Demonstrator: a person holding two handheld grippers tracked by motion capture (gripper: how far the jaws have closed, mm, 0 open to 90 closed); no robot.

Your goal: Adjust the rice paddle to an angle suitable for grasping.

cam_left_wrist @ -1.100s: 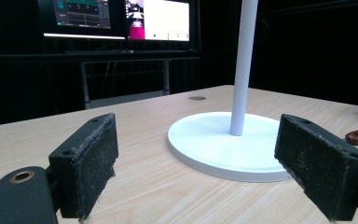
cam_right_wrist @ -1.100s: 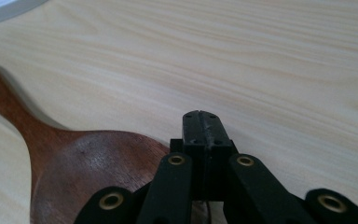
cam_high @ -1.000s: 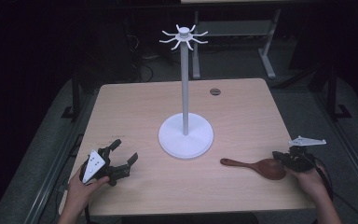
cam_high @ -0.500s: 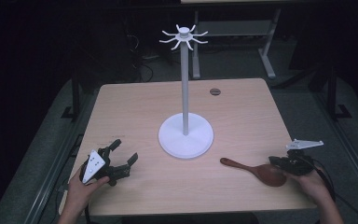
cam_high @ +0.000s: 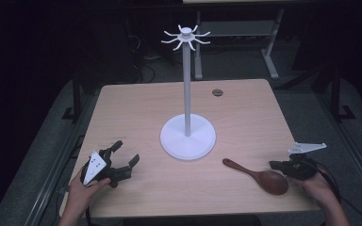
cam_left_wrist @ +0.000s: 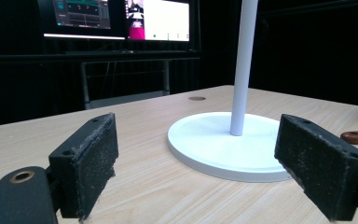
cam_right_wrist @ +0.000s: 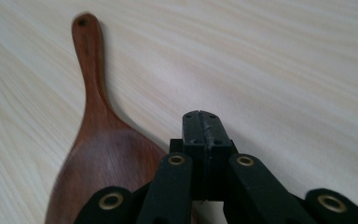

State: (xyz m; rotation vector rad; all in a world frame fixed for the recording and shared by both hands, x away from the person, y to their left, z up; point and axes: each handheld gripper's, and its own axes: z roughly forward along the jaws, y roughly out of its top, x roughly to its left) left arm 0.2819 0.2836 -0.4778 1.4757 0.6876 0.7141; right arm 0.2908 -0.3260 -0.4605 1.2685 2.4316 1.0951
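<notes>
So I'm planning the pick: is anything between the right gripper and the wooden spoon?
Nothing visible. The right gripper, fingers shut with nothing between them, sits right beside the bowl end of the wooden spoon, with bare table around them. The white stand is off to the side, clear of that path.

Lab or recording studio | dark room, black surroundings | lit monitors (cam_left_wrist: 121,18) behind wooden table (cam_high: 136,108) | metal-framed benches (cam_high: 235,33)

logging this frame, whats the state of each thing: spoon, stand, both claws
wooden spoon: lying flat on the table, not gripped
white stand: upright, hooks bare
left claw: open, nothing between its pads
right claw: shut, empty, beside the spoon's bowl
table: bears the stand and spoon
</notes>
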